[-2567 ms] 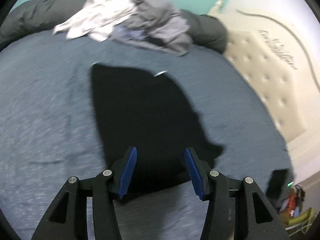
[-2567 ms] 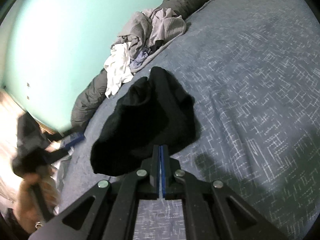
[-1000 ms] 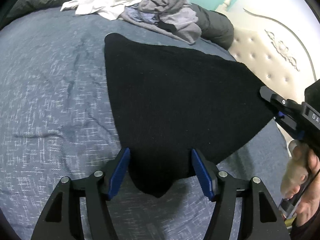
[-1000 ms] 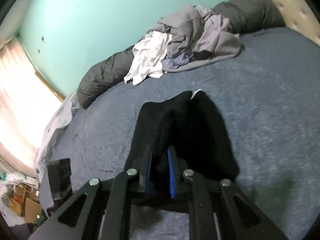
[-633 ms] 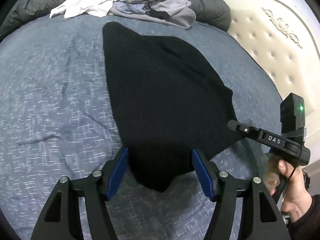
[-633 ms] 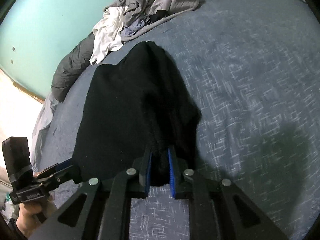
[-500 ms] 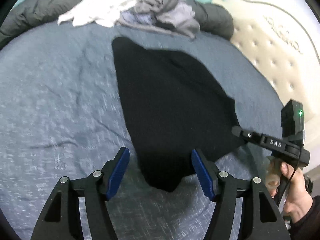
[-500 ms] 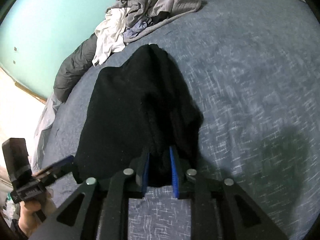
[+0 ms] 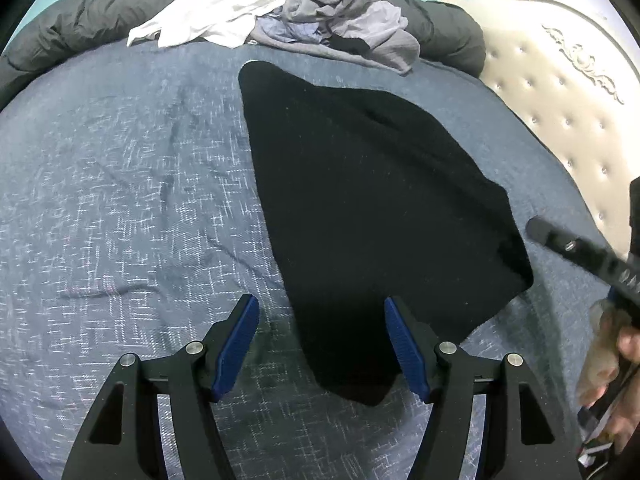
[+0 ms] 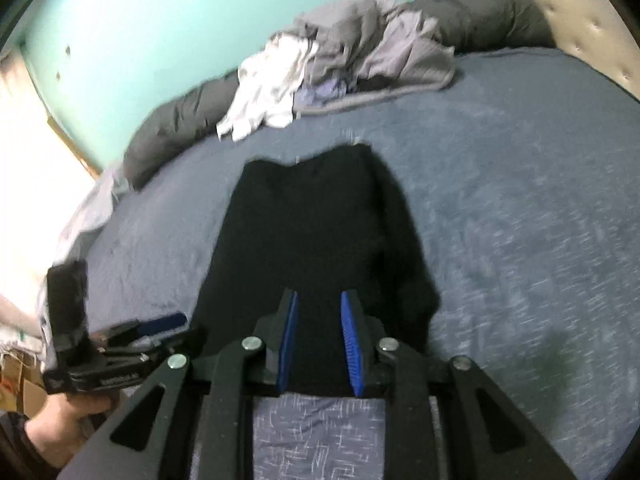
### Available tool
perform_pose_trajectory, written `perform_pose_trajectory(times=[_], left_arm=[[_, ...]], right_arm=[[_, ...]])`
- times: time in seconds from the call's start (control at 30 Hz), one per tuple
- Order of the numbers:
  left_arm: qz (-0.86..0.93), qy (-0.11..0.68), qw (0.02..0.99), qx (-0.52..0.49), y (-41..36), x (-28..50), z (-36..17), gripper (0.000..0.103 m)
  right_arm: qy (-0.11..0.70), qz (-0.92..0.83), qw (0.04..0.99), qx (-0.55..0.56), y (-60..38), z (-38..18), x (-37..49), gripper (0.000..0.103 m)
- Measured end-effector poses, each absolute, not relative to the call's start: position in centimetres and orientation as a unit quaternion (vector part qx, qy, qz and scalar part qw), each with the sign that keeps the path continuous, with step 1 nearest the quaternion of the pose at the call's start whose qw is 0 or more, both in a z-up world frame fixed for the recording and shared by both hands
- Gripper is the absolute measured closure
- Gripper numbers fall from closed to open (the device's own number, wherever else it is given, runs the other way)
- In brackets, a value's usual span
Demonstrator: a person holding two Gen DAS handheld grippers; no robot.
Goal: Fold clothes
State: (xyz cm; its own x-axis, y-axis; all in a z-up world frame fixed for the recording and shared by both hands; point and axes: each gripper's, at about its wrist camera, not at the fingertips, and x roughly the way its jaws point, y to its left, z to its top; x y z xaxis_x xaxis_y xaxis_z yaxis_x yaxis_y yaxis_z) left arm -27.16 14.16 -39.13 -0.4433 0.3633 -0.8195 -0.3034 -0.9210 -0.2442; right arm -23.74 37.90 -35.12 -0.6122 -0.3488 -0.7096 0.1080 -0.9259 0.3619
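Black garment (image 9: 372,208) spread flat on the bed (image 9: 120,184).
Left hand-held gripper (image 9: 322,342) is held released over its near corner; right hand-held gripper (image 10: 319,338), blurred and cut off in the left view, is released, garment edge between the pads, contact unclear.

2 wrist fisheyes, close, angled down over bed (image 9: 120,184); both share black garment (image 9: 360,200), clothes pile (image 10: 340,60).

A blue-grey bedspread (image 9: 120,200), a dark grey rolled duvet (image 9: 80,20), a tufted cream headboard (image 9: 560,120), a teal wall (image 10: 160,20).
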Motion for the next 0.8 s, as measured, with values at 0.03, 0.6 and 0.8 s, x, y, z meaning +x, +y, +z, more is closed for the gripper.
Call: perform_pose_trajectory(times=[0.03, 0.6, 0.8], left_arm=[[0.849, -0.029, 0.197, -0.490, 14.3, -27.1, -39.2, 0.035], [0.850, -0.034, 0.201, -0.486, 14.3, -26.5, -40.2, 0.032], [0.849, -0.041, 0.203, -0.487, 13.9, -27.0, -40.2, 0.032]], right_arm=[[-0.139, -0.884, 0.122, 0.429, 37.7, -35.9, -24.0, 0.087], [-0.129, -0.897, 0.113, 0.408, 39.1, -34.2, -25.5, 0.103], [-0.094, -0.883, 0.115, 0.445, 37.7, -35.7, -29.8, 0.103]])
